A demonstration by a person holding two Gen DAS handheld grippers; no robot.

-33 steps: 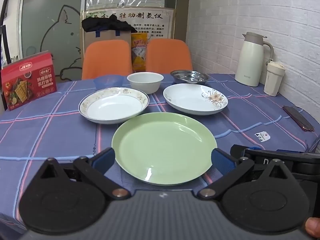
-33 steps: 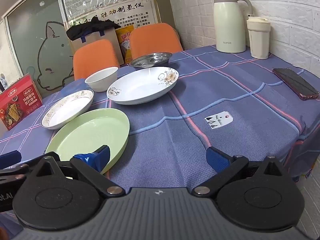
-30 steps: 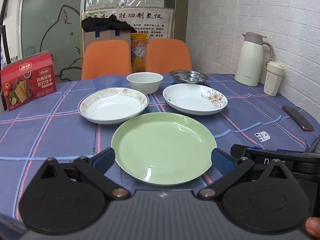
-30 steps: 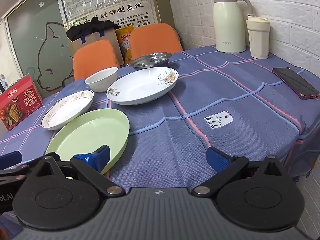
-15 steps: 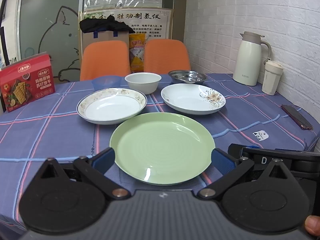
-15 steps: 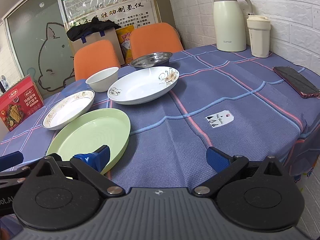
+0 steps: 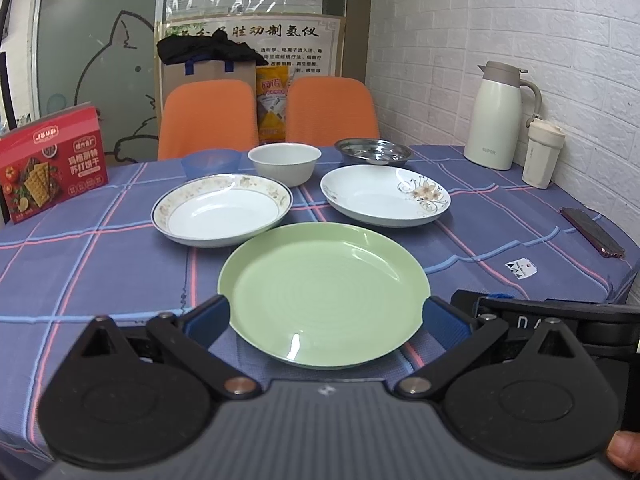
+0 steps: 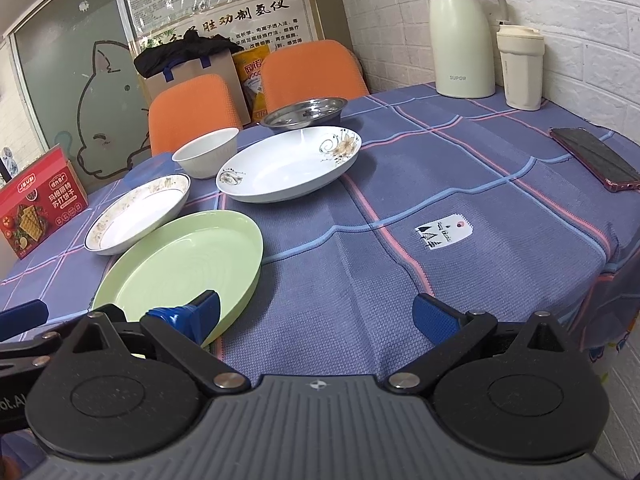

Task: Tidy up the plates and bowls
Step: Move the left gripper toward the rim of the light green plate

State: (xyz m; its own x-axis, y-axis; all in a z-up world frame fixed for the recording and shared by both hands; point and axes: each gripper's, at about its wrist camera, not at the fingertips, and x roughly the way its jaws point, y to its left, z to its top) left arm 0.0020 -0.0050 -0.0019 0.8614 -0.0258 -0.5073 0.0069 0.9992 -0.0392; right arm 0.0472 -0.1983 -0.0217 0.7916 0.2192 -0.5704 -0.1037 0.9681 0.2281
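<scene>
Resting flat on the blue plaid tablecloth, from left: a red cracker box, a translucent blue plastic bowl, a gold-rimmed white plate, a round pale green plate, a white ceramic bowl, a flower-printed white plate, a stainless steel dish. The left gripper is spread wide, its blue pads flanking the green plate's near rim, contact uncertain. The right gripper is likewise spread, empty, its left pad overlapping that plate's edge.
</scene>
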